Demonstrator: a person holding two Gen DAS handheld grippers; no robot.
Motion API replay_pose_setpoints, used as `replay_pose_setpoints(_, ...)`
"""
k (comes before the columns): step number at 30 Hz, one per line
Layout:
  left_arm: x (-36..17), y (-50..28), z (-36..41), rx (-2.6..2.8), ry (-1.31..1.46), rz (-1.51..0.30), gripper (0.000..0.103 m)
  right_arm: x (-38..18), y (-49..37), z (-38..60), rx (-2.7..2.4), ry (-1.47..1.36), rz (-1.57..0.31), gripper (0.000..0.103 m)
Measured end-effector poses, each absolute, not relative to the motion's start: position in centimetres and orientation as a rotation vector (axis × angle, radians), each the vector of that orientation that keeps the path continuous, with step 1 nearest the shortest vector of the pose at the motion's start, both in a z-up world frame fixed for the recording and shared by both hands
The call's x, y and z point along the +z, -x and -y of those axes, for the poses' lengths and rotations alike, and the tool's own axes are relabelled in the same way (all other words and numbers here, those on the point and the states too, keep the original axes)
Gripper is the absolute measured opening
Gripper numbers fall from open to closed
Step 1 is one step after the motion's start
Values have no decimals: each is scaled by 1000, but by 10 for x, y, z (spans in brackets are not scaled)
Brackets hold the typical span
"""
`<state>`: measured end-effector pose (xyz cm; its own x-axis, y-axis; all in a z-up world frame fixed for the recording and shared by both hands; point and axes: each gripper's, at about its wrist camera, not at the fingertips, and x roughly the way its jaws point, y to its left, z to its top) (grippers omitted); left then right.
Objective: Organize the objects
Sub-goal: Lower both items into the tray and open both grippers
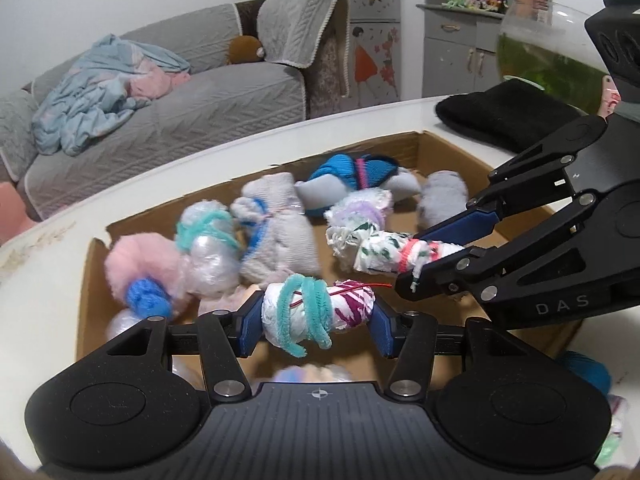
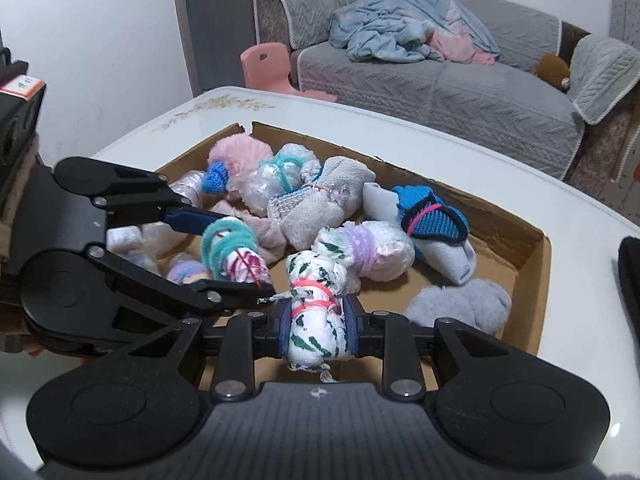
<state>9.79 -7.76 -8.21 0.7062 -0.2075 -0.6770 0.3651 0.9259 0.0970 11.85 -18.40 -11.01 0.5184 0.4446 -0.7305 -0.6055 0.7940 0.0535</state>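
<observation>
My left gripper (image 1: 316, 318) is shut on a white-and-magenta cloth bundle (image 1: 352, 308) tied with teal pipe cleaner, held above the cardboard box (image 1: 452, 152). It also shows in the right wrist view (image 2: 244, 264). My right gripper (image 2: 316, 330) is shut on a white bundle with green leaf print (image 2: 316, 328), tied with pink cord, held over the box (image 2: 536, 256). That bundle shows in the left wrist view (image 1: 380, 250), with the right gripper (image 1: 436, 254) reaching in from the right. Several other tied bundles lie in the box.
The box sits on a white table (image 2: 460, 148). A black cloth (image 1: 500, 114) and a glass bowl of green water (image 1: 548, 52) stand at the table's far right. A grey sofa (image 2: 460, 88) and a pink stool (image 2: 268, 64) stand behind.
</observation>
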Motion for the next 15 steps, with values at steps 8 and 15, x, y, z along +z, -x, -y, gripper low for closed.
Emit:
replay_pose_setpoints(8,-90,-104,77,-284,-299,-712,60,-115,-124,171,640,274,-816,25)
replay_pose_setpoints(15,-94,-107,77,-274,-290,-726,70,-117,-122,173,639,278,-842,27)
